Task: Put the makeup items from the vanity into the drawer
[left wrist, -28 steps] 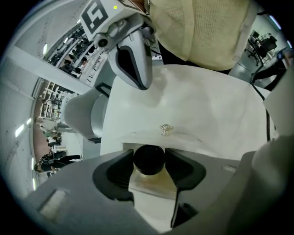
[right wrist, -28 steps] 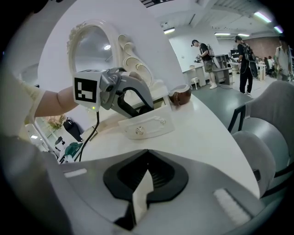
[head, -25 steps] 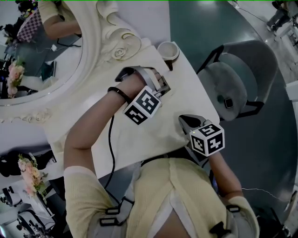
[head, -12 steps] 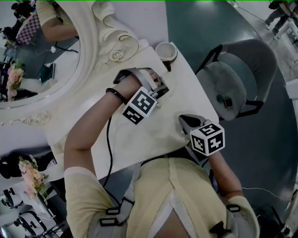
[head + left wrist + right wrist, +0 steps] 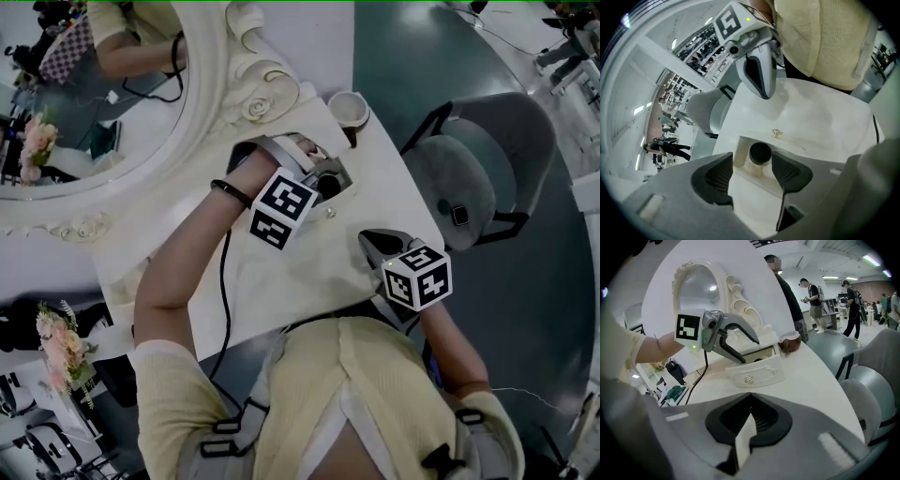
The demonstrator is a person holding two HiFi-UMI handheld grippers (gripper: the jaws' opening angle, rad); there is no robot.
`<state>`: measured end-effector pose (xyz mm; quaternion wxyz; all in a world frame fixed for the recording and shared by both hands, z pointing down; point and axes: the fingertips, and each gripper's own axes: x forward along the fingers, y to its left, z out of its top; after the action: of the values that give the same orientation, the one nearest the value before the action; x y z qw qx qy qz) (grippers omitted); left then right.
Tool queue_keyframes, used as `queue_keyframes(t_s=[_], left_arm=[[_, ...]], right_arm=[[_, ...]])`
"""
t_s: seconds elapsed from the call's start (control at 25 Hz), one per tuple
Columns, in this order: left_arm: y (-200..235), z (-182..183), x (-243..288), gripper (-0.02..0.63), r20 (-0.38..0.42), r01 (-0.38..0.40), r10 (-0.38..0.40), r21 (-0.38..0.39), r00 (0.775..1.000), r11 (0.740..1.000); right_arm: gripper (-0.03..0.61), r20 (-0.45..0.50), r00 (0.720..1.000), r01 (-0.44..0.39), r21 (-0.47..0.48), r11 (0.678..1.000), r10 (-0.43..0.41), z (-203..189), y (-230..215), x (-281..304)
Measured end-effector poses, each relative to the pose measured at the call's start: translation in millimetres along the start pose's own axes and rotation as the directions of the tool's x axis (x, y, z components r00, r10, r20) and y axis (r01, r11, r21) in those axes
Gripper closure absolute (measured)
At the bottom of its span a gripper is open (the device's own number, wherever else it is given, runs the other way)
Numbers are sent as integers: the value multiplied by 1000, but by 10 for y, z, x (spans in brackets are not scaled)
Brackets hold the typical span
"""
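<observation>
A small open drawer (image 5: 339, 192) stands on the white vanity (image 5: 281, 272); its front with a metal knob (image 5: 749, 379) faces the right gripper view. Inside it rests a cream makeup item with a dark round top (image 5: 760, 153), seen too as the makeup item (image 5: 328, 185) in the head view. My left gripper (image 5: 751, 169) hovers just above the drawer, open, its pads either side of the item without touching it. My right gripper (image 5: 373, 242) stays at the vanity's front edge, shut with nothing visibly in it; its pads (image 5: 765, 420) meet.
An ornate cream mirror frame (image 5: 253, 84) rises behind the drawer. A brown-rimmed cup (image 5: 350, 108) stands at the vanity's far corner. A grey chair (image 5: 478, 169) is to the right on the floor. Pink flowers (image 5: 58, 342) sit at the left.
The left gripper has opened and shifted slightly, and the dark-topped item now shows uncovered in the drawer. The right gripper has stayed in place.
</observation>
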<state>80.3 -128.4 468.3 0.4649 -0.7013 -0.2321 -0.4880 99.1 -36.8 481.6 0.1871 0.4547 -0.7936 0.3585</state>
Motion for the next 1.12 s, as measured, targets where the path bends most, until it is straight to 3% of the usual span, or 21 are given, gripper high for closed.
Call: queue_keyframes(t_s=[0.12, 0.24, 0.4, 0.52, 0.6, 0.68, 0.8, 0.88, 1.0, 1.12], left_arm=[[39, 19, -149, 354, 43, -48, 52, -98, 998, 994], [55, -1, -310, 375, 82, -91, 112, -228, 990, 969], [96, -28, -500, 412, 119, -167, 232, -400, 965, 901], [96, -73, -636, 417, 102, -232, 316, -479, 943, 847], [105, -110, -733, 417, 72, -287, 380, -530, 922, 798], [92, -152, -827, 426, 37, -340, 448, -595, 893, 728], [28, -202, -978, 426, -3, -384, 543, -709, 840, 591], [-9, -225, -1124, 426, -28, -407, 616, -775, 787, 484], [-69, -300, -1395, 451, -99, -448, 718, -837, 689, 314], [-175, -393, -1622, 451, -176, -463, 763, -868, 622, 178]], right_arm=[[578, 5, 1000, 10, -3, 1000, -10, 18, 103, 10], [578, 16, 1000, 13, -6, 1000, -13, 47, 236, 17], [578, 25, 999, 34, -13, 999, -33, 61, 329, 2], [578, 38, 999, 40, -20, 999, -39, 81, 409, -12], [578, 37, 998, 42, -32, 999, -41, 75, 456, -25], [578, 37, 998, 46, -41, 998, -45, 64, 491, -36], [578, 47, 998, 52, -42, 998, -50, 71, 531, -40], [578, 53, 997, 53, -46, 998, -51, 82, 561, -38], [578, 55, 997, 48, -61, 997, -45, 97, 633, -22], [578, 55, 998, 41, -68, 997, -38, 96, 701, 28]])
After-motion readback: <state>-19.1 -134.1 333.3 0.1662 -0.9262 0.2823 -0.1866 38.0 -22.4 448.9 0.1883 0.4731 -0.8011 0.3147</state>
